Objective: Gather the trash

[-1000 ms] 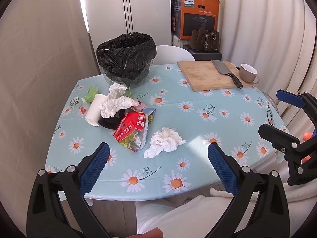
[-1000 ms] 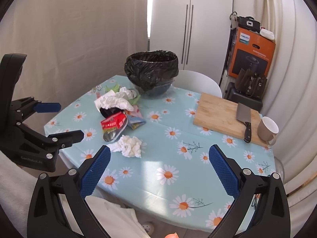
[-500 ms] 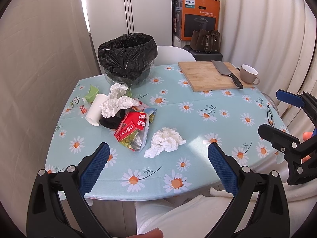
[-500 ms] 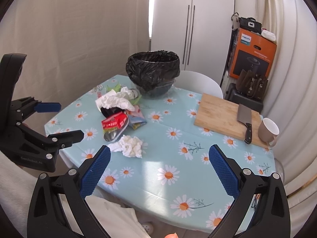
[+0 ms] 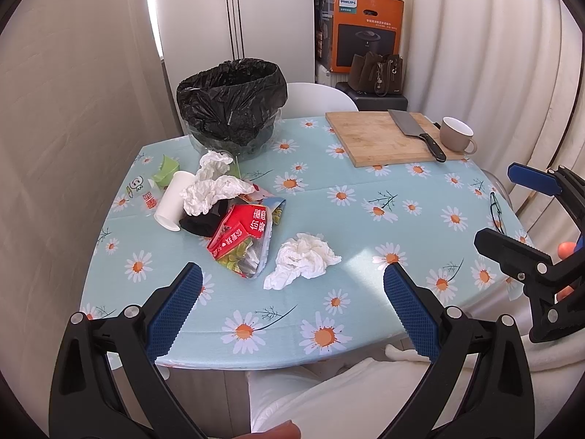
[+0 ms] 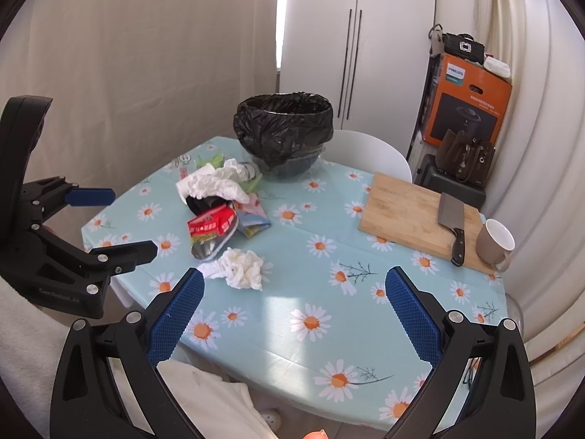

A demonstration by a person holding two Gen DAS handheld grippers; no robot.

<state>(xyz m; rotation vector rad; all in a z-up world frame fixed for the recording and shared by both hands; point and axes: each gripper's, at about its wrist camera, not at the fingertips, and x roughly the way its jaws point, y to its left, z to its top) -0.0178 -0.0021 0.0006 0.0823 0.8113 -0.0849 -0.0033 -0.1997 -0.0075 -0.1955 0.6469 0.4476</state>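
PHILIPS reads on the orange box [image 5: 367, 33]; GenRobot.AI on the left gripper [image 6: 124, 221], seen only from the right. Both grippers gape empty, right gripper [image 6: 294, 294] above the table edge; crumpled tissue [image 5: 301, 265] beside the red wrapper [image 5: 239, 232]

We note bright daylight from a gap behind the bin [image 5: 231, 100]; a pale glare patch on the tablecloth [image 6: 292, 303] nearer than the bin; sharp focus, fisheye bending, dark corners
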